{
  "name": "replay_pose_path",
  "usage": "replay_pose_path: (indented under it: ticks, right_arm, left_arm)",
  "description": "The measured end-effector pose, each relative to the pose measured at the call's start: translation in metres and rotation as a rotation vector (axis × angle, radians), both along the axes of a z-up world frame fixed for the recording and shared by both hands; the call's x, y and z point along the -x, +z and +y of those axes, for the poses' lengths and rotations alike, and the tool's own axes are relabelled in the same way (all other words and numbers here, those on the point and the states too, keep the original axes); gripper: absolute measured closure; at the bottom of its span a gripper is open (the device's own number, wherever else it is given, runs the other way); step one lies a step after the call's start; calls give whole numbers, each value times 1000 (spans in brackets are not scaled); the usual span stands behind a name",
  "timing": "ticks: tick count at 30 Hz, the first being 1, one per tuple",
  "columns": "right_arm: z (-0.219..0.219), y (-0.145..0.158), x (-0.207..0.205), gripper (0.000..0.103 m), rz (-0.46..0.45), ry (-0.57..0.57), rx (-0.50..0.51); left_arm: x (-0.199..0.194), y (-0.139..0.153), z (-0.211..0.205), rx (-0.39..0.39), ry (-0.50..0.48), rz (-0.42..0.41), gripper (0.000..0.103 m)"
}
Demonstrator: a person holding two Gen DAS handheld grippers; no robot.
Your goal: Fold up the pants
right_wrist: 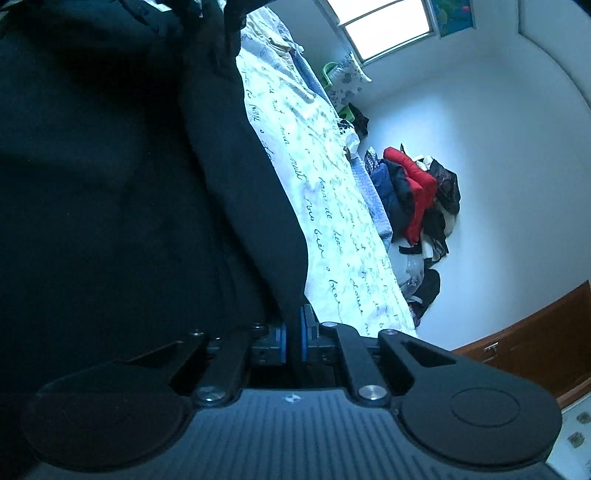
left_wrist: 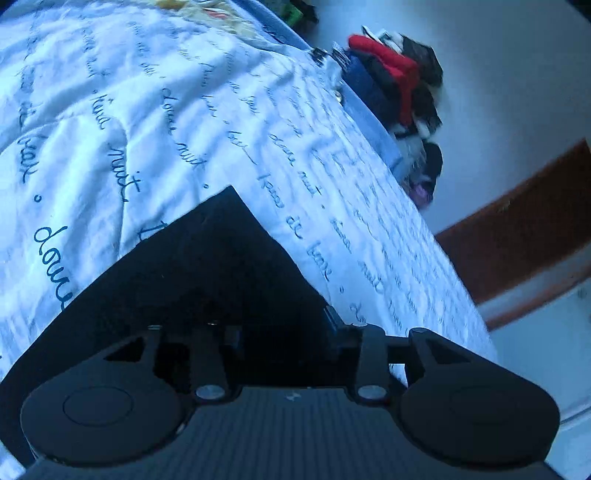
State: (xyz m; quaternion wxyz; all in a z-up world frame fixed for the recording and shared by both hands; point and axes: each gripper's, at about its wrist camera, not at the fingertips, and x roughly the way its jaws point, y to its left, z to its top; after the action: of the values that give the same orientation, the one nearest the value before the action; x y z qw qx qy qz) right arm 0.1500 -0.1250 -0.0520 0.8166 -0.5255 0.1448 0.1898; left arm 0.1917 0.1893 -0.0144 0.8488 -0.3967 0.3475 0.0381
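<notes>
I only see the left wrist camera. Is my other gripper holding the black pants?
Observer: Yes. The right gripper is pinched shut on an edge of the black pants.
Operator: Is there a window in this room?
Observer: Yes, a bright window is high on the far wall.
Operator: Is anything next to it?
Observer: A colourful picture hangs just beside the window. It is too cut off to tell what it shows.
</notes>
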Motion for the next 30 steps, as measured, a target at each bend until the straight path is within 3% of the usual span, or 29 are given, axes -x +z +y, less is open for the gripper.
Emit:
replay_pose_path:
  ticks: [1,2,5,16,20,23,25,30]
  right_arm:
    - [-2,-2,3,96,2,-4,-7]
    - [-3,-3,3,96,3,-7,-14]
    - [-6,-2,11,96,5,-15,-32]
    - [-11,16,56,96,41,-6,-77]
    - [-10,12,49,95,19,-17,-57]
    - [-7,6,42,84,-3,-27,-25]
    - [-3,0,38,70,-14,-26,-3]
    - [7,-5,21,70,-35,16,-40]
  left_arm:
    - [-1,-2,3,16,7,6,71]
    - [-2,-4,5,22,13,20,89]
    - [3,-3,9,35,2,29,92]
    - [46,17,14,-21,-110,10,92]
    - [48,16,13,-22,-100,11,92]
    - [48,21,11,-22,-94,-9,92]
    - [49,25,9,-33,-94,-27,92]
    - [49,26,7,-46,-98,-20,92]
